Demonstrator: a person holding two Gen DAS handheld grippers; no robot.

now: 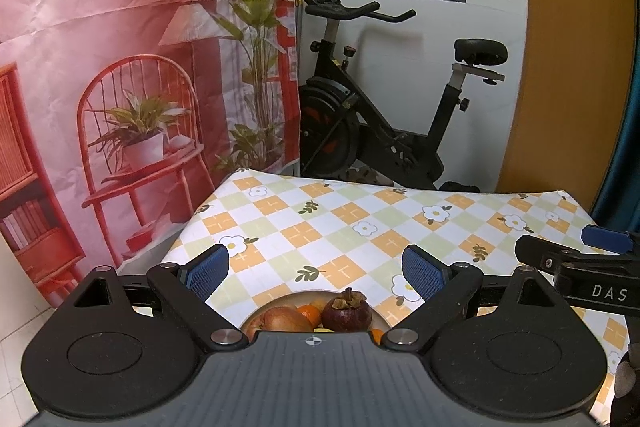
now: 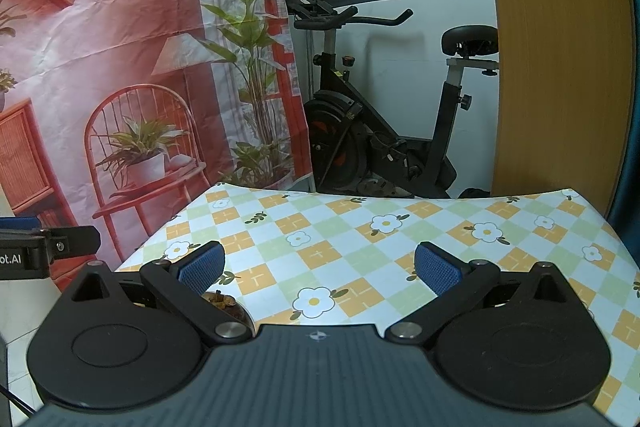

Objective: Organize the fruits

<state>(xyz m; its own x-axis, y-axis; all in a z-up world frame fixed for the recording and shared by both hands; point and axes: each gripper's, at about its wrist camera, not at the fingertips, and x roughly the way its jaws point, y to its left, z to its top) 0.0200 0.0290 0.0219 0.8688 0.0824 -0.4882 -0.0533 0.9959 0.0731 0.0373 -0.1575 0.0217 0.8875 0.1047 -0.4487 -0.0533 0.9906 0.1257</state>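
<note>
A pale plate (image 1: 380,309) of fruit sits on the checked tablecloth, just under my left gripper (image 1: 318,269). On it I see a dark purple mangosteen (image 1: 346,314), a brown-yellow rounded fruit (image 1: 280,319) and small orange fruits (image 1: 310,313); the gripper body hides the rest. The left gripper is open, nothing between its blue pads. My right gripper (image 2: 318,269) is open too and empty, above bare cloth. In the right wrist view only the mangosteen's top (image 2: 224,303) peeks out behind the left finger. The right gripper (image 1: 580,259) shows at the left wrist view's right edge.
The table (image 2: 360,227) with its orange, green and white flower cloth stretches ahead. Behind it stand a black exercise bike (image 1: 380,131), a printed red backdrop (image 1: 120,67) on the left and a wooden panel (image 1: 572,47) on the right. The left gripper's arm (image 2: 48,243) shows at the left.
</note>
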